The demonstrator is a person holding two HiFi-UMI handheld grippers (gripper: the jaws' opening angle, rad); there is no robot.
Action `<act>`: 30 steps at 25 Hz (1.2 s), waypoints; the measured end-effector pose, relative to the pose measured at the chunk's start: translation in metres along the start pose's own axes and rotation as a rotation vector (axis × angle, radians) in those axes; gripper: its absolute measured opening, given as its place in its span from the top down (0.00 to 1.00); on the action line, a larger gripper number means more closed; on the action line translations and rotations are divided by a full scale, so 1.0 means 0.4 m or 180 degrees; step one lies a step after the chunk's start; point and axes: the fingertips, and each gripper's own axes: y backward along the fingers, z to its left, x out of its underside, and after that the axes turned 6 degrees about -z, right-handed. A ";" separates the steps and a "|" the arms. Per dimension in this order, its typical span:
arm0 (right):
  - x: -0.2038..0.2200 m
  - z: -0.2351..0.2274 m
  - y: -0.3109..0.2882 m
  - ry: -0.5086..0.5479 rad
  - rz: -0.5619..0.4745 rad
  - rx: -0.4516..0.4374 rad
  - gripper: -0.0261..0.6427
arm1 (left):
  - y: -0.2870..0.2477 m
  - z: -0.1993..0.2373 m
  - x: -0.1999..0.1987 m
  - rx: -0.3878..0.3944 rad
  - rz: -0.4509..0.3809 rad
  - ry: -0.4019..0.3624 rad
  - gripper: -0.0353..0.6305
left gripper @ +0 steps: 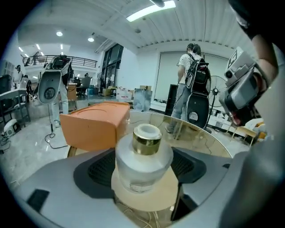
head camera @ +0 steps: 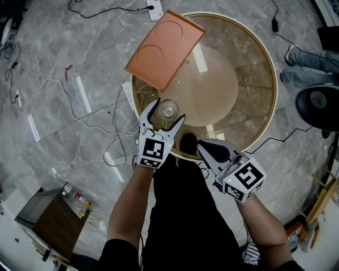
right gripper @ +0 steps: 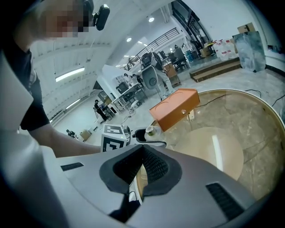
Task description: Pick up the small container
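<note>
The small container [head camera: 168, 111] is a frosted glass jar with a gold collar and white top. It stands upright at the near left edge of the round glass table [head camera: 265, 63]. My left gripper [head camera: 169, 109] has its jaws spread wide on either side of the jar. In the left gripper view the jar [left gripper: 143, 160] sits between the dark pads [left gripper: 95, 171] with a gap on each side. My right gripper [head camera: 201, 145] hovers over the table's near edge to the right, jaws together and empty. The right gripper view shows its pads [right gripper: 153, 167] meeting, with the jar [right gripper: 150, 130] beyond.
An orange rectangular box [head camera: 164, 47] lies on the table's far left rim, just behind the jar. Cables and a power strip [head camera: 153, 9] trail across the marble floor. A person's legs [head camera: 307, 63] and a black round stand [head camera: 320, 106] are at the right. A brown cabinet [head camera: 47, 217] stands at the lower left.
</note>
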 end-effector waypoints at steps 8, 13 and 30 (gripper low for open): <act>0.034 -0.020 -0.005 -0.0115 -0.0012 0.0079 0.94 | -0.043 0.008 0.029 -0.0018 0.0052 -0.0103 0.38; 0.016 0.000 -0.002 -0.0105 -0.0036 0.0079 0.94 | -0.042 0.005 0.027 -0.0009 0.0200 -0.0146 0.42; -0.250 0.162 0.213 -0.0046 -0.0297 0.0393 0.94 | 0.242 -0.059 -0.416 0.0126 0.0059 0.0008 0.43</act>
